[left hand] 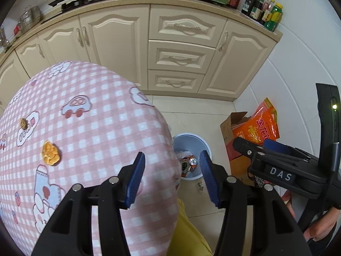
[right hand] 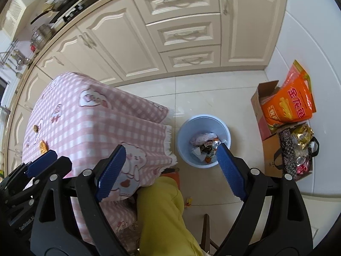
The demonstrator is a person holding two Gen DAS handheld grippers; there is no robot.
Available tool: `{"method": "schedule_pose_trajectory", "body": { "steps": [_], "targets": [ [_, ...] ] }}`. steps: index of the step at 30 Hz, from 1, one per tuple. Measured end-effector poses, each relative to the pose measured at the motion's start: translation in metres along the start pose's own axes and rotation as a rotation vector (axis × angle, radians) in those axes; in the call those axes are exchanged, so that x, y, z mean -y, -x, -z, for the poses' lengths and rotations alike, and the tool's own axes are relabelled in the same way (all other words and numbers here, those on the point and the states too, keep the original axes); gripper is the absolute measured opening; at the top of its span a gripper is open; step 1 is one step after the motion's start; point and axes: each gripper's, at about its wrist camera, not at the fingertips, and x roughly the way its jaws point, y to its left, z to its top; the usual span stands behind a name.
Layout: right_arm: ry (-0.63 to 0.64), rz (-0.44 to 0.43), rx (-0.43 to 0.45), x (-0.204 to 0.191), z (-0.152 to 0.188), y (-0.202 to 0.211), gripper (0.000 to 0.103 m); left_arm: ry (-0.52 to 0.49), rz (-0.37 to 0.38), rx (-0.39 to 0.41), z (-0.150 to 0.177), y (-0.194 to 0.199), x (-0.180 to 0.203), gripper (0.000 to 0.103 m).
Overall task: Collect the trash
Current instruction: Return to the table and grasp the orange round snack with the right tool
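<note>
The orange peel (left hand: 50, 153) lies flat on the pink checked cloth (left hand: 102, 115), with its long side running toward the cupboards, and a smaller brown scrap (left hand: 23, 123) lies near it. The blue bin (right hand: 203, 123) on the floor already holds a can (left hand: 193, 161) and wrappers. The left gripper (left hand: 172, 168) is half open and empty. The right gripper (right hand: 170, 160) is wide open and empty. A drop looks finished; next, a gripper must reach the peel.

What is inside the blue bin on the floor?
The blue bin holds a crushed drink can, crumpled wrappers and a pale pink wad. Anything beneath this pile is covered.
</note>
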Motion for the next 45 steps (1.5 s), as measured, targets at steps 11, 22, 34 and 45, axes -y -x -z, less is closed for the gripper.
{"method": "schedule_pose_trajectory", "body": {
  "steps": [11, 22, 34, 45],
  "targets": [
    [0.137, -0.054, -0.008, -0.077, 0.005, 0.001, 0.085, 0.103, -0.066, 0.053, 0.009, 0.032, -0.065, 0.056],
    [0.331, -0.113, -0.073, -0.183, 0.016, -0.024, 0.085, 0.278, -0.143, 0.054, 0.031, 0.051, -0.165, 0.059],
    [0.478, -0.117, -0.142, -0.275, 0.031, -0.066, 0.081, 0.452, -0.203, 0.056, 0.062, 0.069, -0.264, 0.062],
    [0.570, -0.080, -0.100, -0.300, 0.026, -0.084, 0.035, 0.481, -0.176, 0.013, 0.032, 0.045, -0.298, 0.062]
  ]
}}
